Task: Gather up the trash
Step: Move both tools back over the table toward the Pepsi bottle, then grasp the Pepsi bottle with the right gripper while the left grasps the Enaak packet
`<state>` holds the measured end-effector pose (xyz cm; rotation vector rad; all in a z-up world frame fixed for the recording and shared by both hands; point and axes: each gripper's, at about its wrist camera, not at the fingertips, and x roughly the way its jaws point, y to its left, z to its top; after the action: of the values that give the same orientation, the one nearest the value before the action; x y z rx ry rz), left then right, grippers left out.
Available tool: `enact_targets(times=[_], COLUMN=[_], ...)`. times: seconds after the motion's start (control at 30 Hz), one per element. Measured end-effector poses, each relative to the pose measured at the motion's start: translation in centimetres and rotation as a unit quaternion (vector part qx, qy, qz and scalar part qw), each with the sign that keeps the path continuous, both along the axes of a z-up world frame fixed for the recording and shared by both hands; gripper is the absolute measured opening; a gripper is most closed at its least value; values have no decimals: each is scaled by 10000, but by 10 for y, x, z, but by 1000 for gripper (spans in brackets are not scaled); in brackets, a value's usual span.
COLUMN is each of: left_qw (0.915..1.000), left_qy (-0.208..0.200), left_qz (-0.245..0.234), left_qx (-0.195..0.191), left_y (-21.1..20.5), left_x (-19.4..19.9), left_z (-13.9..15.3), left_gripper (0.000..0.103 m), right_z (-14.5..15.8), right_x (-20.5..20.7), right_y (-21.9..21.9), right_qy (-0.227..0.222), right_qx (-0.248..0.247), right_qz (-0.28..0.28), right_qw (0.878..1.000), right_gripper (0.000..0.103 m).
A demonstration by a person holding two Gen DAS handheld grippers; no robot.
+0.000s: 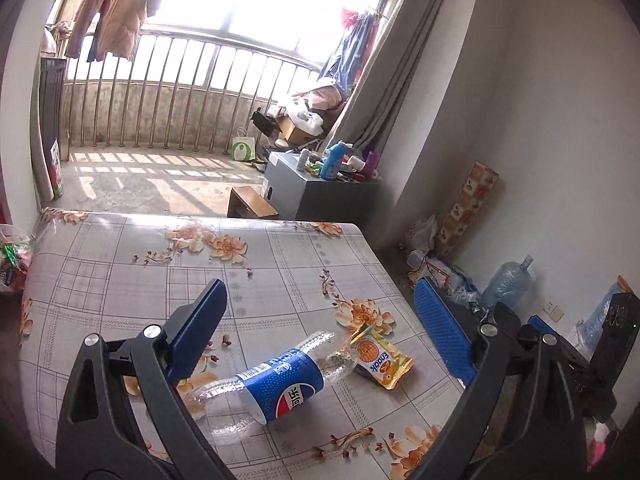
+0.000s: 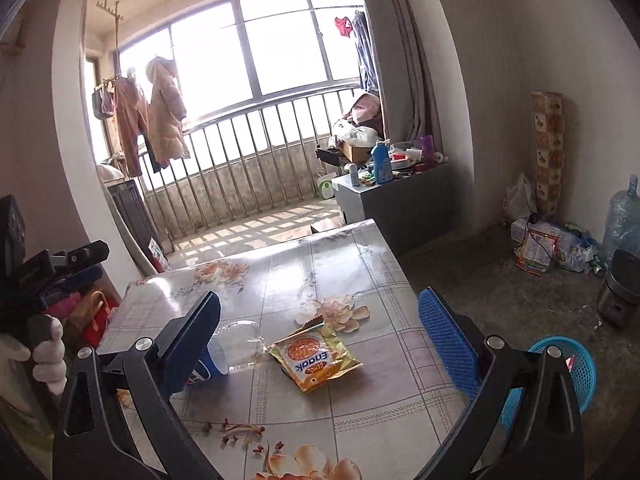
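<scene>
Left wrist view: my left gripper (image 1: 320, 332), jaws apart, frames the Pepsi bottle (image 1: 272, 384), its long axis diagonal; the right gripper (image 2: 320, 332), also apart, faces the Enaak snack packet (image 2: 314, 356).

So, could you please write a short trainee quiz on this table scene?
1. True or false: the bottle stands upright on the table.
2. The snack packet lies: A) inside the basket, B) on the table beside the bottle, C) between the right gripper fingers.
3. Fill in: both the left gripper and the right gripper are ____.

Key:
1. False; it lies on its side.
2. B.
3. Open, holding nothing.
</scene>
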<state>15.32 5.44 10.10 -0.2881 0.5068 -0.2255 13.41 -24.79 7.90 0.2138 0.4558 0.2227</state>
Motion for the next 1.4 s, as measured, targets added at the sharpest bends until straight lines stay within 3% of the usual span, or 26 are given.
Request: enact_targets(times=[0.27,0.6,0.9,1.1,1.27,1.4], left_qw=[9993,9979,9940,9868,9791,9714], left_qy=[219,436,673,1066,1429,1988], left_qz=[286,480,841,1183,1387,1286], left_qx=[29,38,185,278,422,182], left_y=[29,42,50,66,82,95], left_x=[-3,5,13,21,35,50], left_z=[-16,-29,-43,-72,-103,-133], left_gripper=[90,90,90,90,74,57], right_z=[-5,-15,-38,-62,-82,-96], right_x=[12,28,35,55,70,80], right_y=[23,18,-25,-37,-26,-2], right_qy=[357,634,988,1351,1710,2055], right_qx=[114,277,703,1103,1302,1802], right_qz=[371,461,158,194,388,981], right_qw=[9986,9965,9925,9845,9759,9569], right_gripper=[97,97,97,96,91,87])
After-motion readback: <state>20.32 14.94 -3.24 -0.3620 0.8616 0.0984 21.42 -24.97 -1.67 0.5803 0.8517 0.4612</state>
